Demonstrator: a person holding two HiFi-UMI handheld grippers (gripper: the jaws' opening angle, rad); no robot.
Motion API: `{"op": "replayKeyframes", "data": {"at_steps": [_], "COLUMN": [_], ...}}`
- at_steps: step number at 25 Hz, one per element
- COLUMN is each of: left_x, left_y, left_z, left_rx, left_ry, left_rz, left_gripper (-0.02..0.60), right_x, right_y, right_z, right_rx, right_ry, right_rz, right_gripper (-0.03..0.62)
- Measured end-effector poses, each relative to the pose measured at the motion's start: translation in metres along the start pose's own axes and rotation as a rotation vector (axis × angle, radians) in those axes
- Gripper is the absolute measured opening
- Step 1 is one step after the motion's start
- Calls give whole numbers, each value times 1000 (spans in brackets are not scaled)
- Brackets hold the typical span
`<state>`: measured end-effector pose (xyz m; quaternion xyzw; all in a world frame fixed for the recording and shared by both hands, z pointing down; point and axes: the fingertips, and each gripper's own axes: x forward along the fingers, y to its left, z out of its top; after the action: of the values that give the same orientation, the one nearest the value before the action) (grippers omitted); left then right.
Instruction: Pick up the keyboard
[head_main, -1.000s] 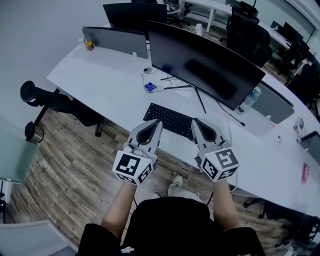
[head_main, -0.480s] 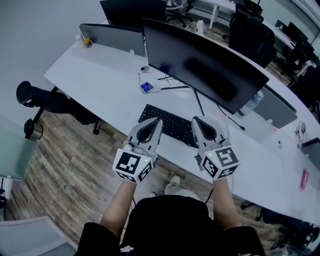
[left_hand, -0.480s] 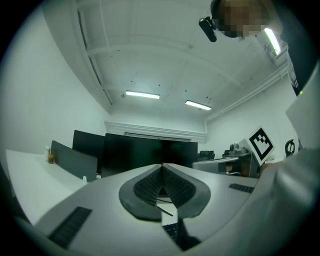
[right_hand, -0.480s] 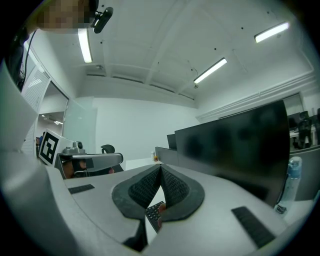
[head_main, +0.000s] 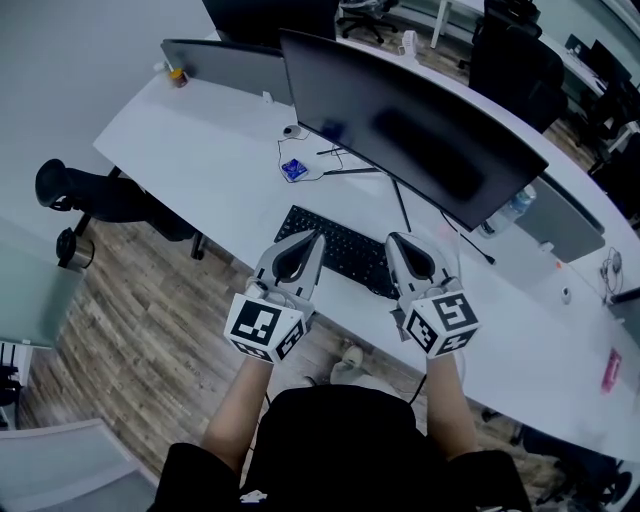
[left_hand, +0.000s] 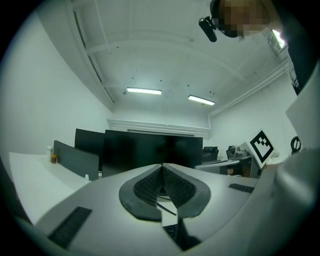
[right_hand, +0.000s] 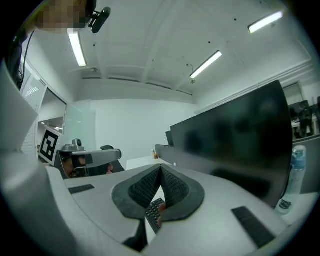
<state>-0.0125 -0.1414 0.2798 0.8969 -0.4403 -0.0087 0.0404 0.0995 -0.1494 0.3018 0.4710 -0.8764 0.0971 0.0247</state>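
A black keyboard (head_main: 340, 243) lies on the white desk (head_main: 210, 170) in front of a wide dark monitor (head_main: 410, 130). In the head view my left gripper (head_main: 318, 238) hangs over the keyboard's near left part. My right gripper (head_main: 392, 242) hangs over its near right end. Both point forward, about level, with jaws shut and nothing between them. In the left gripper view the left gripper (left_hand: 161, 167) has its pads pressed together, and a strip of keyboard (left_hand: 172, 231) shows below them. In the right gripper view the right gripper (right_hand: 161, 168) is likewise shut, with the keyboard (right_hand: 154, 212) just beneath.
A small blue item (head_main: 293, 171) with cables lies behind the keyboard, beside the monitor's stand legs (head_main: 400, 205). A water bottle (head_main: 510, 208) stands at the right behind the monitor. Grey dividers (head_main: 225, 65) line the desk's back. A black office chair (head_main: 95, 195) stands at the left over wood flooring.
Both grippers have edged forward and slightly lower towards the keyboard's near edge. Their jaws have stayed shut. The keyboard has not moved.
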Motion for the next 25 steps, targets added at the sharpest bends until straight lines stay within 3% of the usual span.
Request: {"op": "replayKeyframes", "data": {"at_steps": [11,25], "left_x": [26,61], "left_y": [-15,-13], "left_z": [-11,-17], "left_rx": [10,28], "left_ry": [21,51], "left_rz": [7,-71], "left_gripper": [11,11], "right_x": [-7,-8], "right_y": [-30,-56], "right_z": [-15,-21], "right_rx": [31,53], "right_ry": [16,34], "right_rz": [-1,-80], "right_gripper": [5,5]}}
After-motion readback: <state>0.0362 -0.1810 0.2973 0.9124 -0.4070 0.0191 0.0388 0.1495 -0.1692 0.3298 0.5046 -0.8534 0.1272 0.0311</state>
